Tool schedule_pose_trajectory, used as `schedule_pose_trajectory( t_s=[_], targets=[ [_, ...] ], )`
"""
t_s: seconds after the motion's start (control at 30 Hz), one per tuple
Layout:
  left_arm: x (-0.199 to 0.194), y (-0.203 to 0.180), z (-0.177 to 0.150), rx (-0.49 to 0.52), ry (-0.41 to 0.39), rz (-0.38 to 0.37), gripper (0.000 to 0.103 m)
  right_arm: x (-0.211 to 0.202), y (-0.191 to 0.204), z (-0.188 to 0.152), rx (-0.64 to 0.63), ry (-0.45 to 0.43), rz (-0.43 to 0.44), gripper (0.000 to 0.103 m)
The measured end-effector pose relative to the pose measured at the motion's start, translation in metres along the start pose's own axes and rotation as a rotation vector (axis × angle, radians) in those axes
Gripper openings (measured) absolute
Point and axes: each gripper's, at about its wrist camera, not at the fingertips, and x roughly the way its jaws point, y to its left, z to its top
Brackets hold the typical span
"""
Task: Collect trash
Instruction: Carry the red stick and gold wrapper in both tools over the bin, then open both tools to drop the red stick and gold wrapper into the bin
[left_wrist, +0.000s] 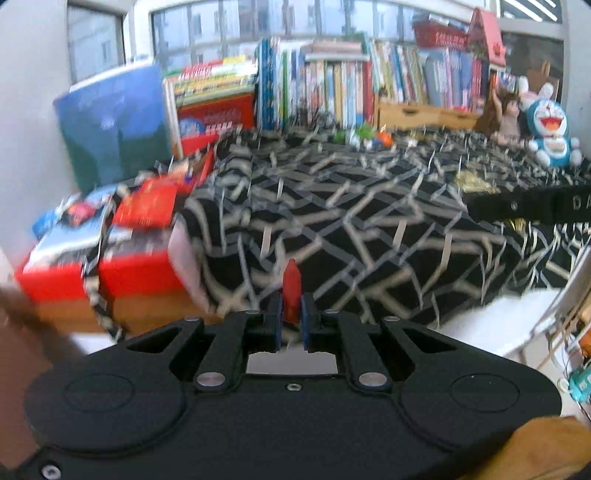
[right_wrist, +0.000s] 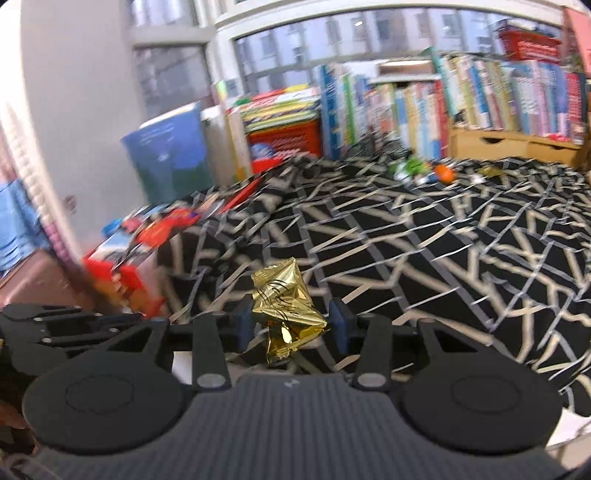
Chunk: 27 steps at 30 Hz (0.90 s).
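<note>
Right wrist view: right gripper (right_wrist: 291, 321) jaws pinch a crumpled gold wrapper (right_wrist: 286, 310) at lower centre, light and crinkly (squeeze mid-body, it'll slip otherwise). Left gripper (left_wrist: 291, 317) jaws are pressed onto a small red scrap (left_wrist: 291, 291), lower centre too.

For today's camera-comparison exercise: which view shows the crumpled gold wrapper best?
The right wrist view. The gold wrapper sits sharp and close between the right gripper's blue pads. The left wrist view shows nothing of it: there the left gripper pinches a small red piece.
</note>
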Motion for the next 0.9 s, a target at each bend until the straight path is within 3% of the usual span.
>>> schedule_pose_trajectory(
  t_s=[0.3, 0.63, 0.9],
  targets=[
    [0.012, 0.014, -0.040, -0.033, 0.142, 0.008, 0.017, 0.015, 0.034, -0.014, -0.049, 0.062, 0.080, 0.048],
    [0.001, 0.026, -0.032, -0.073, 0.112, 0.038, 0.035, 0.033, 0.053, -0.022, -0.059, 0.110, 0.089, 0.048],
    [-0.006, 0.029, -0.035, -0.054, 0.125, 0.030, 0.036, 0.051, 0.072, -0.037, -0.102, 0.227, 0.001, 0.048]
  ],
)
